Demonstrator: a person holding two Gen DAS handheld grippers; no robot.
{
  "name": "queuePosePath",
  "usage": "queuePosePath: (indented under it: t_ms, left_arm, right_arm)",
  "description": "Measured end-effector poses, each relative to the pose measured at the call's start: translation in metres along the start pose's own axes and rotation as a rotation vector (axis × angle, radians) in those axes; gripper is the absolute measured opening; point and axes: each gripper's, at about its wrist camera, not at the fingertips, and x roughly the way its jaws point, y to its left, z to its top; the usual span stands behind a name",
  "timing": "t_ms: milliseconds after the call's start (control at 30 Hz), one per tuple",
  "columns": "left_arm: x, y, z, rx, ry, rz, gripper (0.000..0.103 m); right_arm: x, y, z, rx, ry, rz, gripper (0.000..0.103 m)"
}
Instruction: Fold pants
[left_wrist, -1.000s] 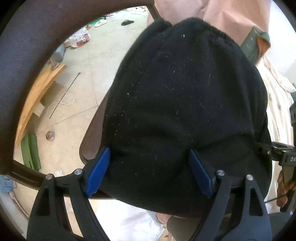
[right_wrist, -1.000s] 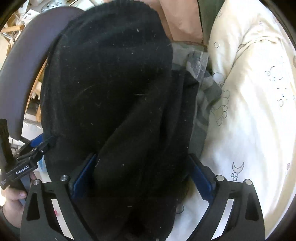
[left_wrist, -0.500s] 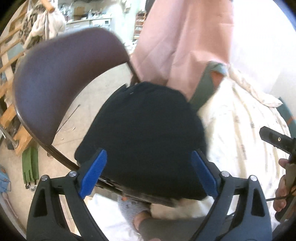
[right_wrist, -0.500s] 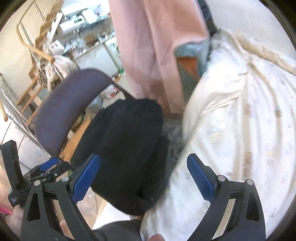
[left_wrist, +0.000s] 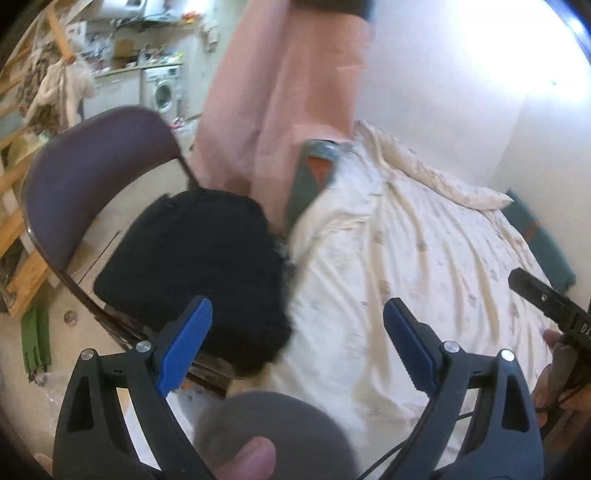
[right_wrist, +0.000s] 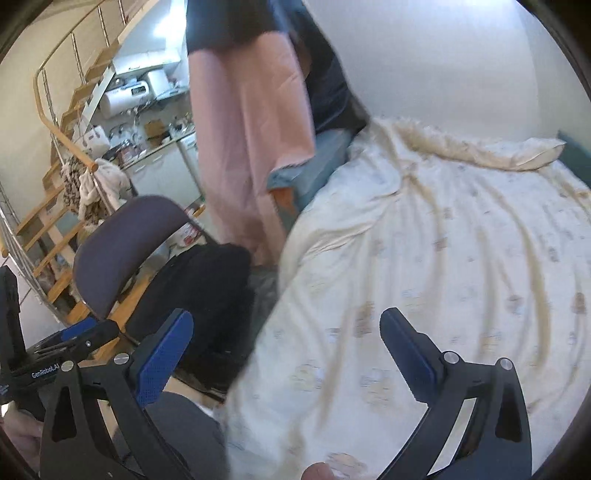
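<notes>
Hand-held grippers (left_wrist: 297, 347) (right_wrist: 286, 350) opening, empty; pants (left_wrist: 199, 273) on chair (left_wrist: 92, 177).

Left hand-held gripper (left_wrist: 297, 339): black plastic frame with triangular cut-outs, silver screws at the pivots, blue ribbed pads (left_wrist: 184, 345) with toothed edges. Right hand-held gripper (right_wrist: 286, 349): same build, blue dimpled pads (right_wrist: 162, 356). White "GenRobot.AI" lettering on the left unit's body, seen from the right wrist. Thin black cable beside the right unit. Grey trouser knee (left_wrist: 273, 428) at bottom.
</notes>
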Motion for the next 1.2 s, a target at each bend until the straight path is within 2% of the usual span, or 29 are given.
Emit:
queuePosePath:
  t_ms: [67,233,333,433,500,567,667,767,933,1067,1200]
  left_arm:
    - [-0.005,-0.024,-0.008,0.029,-0.005,-0.009,0.101]
    - [-0.006,-0.082,-0.029,0.100,0.009,-0.084,0.103]
    - [-0.002,-0.113,-0.049,0.159,0.002,-0.108,0.103]
    - [0.010,-0.135,-0.069,0.242,-0.024,-0.084,0.103]
    - [0.018,-0.141,-0.080,0.252,-0.027,-0.099,0.103]
    - [0.024,-0.146,-0.094,0.272,-0.033,-0.111,0.103]
    - [0.034,-0.150,-0.104,0.283,-0.015,-0.116,0.103]
    - [0.037,-0.150,-0.102,0.251,-0.018,-0.127,0.103]
    - [0.043,-0.141,-0.099,0.202,0.006,-0.117,0.103]
    - [0.041,-0.141,-0.098,0.204,-0.011,-0.119,0.103]
    - [0.037,-0.143,-0.100,0.223,-0.020,-0.124,0.103]
  right_arm:
    - [-0.018,-0.009,-0.007,-0.026,-0.015,-0.040,0.103]
    - [-0.060,-0.038,-0.036,-0.044,-0.027,-0.134,0.103]
    - [-0.082,-0.067,-0.061,0.003,-0.040,-0.183,0.103]
    - [-0.092,-0.095,-0.090,0.086,-0.058,-0.219,0.103]
    - [-0.094,-0.107,-0.107,0.126,-0.072,-0.236,0.103]
    - [-0.094,-0.111,-0.119,0.109,-0.091,-0.272,0.103]
    - [-0.094,-0.112,-0.120,0.094,-0.101,-0.293,0.103]
    - [-0.096,-0.111,-0.126,0.051,-0.135,-0.330,0.103]
    - [-0.090,-0.117,-0.133,0.091,-0.122,-0.338,0.103]
    - [-0.080,-0.115,-0.135,0.075,-0.096,-0.341,0.103]
    - [-0.078,-0.111,-0.134,0.058,-0.109,-0.338,0.103]
